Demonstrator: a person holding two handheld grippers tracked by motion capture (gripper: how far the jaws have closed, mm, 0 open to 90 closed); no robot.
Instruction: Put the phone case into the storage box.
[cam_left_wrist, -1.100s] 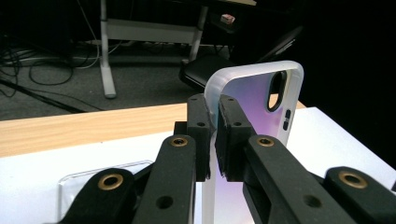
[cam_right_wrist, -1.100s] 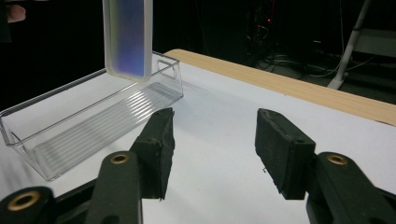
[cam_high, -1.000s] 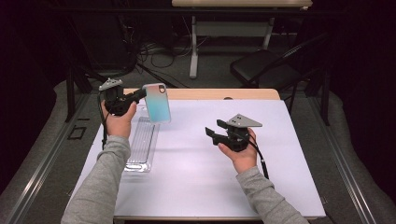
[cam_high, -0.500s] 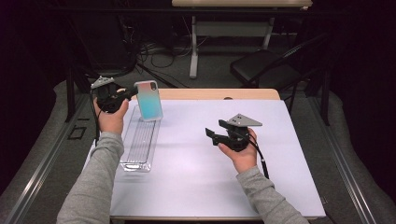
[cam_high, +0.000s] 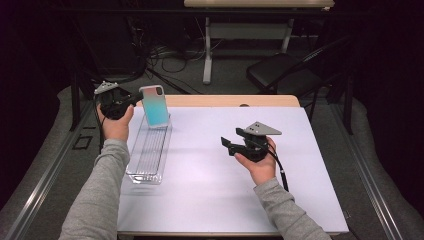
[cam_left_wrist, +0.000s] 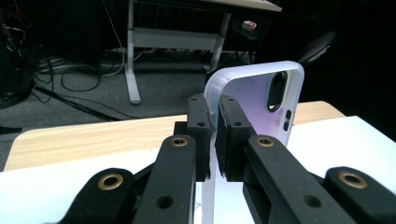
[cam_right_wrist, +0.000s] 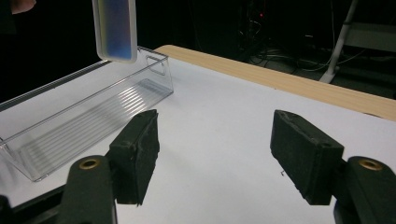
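A phone case (cam_high: 155, 106) with a teal-to-pink gradient hangs upright over the far end of a clear plastic tray (cam_high: 145, 179). My left gripper (cam_high: 136, 98) is shut on the case's left edge, at the table's far left corner. In the left gripper view both pads (cam_left_wrist: 201, 135) clamp the case's rim (cam_left_wrist: 261, 100), with its camera cutout facing me. My right gripper (cam_high: 229, 145) hovers open over the middle of the white mat with nothing between its fingers. In the right gripper view the case (cam_right_wrist: 115, 28) hangs above the tray (cam_right_wrist: 79, 100), far left of the open gripper (cam_right_wrist: 215, 154).
A white mat (cam_high: 210, 195) covers the wooden table, whose bare edge (cam_high: 230, 101) runs along the back. The long tray lies along the mat's left side. A dark chair (cam_high: 280, 70), desk legs and cables stand on the floor behind the table.
My left gripper has carried the phone case a little left and away from me, and the case now stands more upright. The right gripper has held still.
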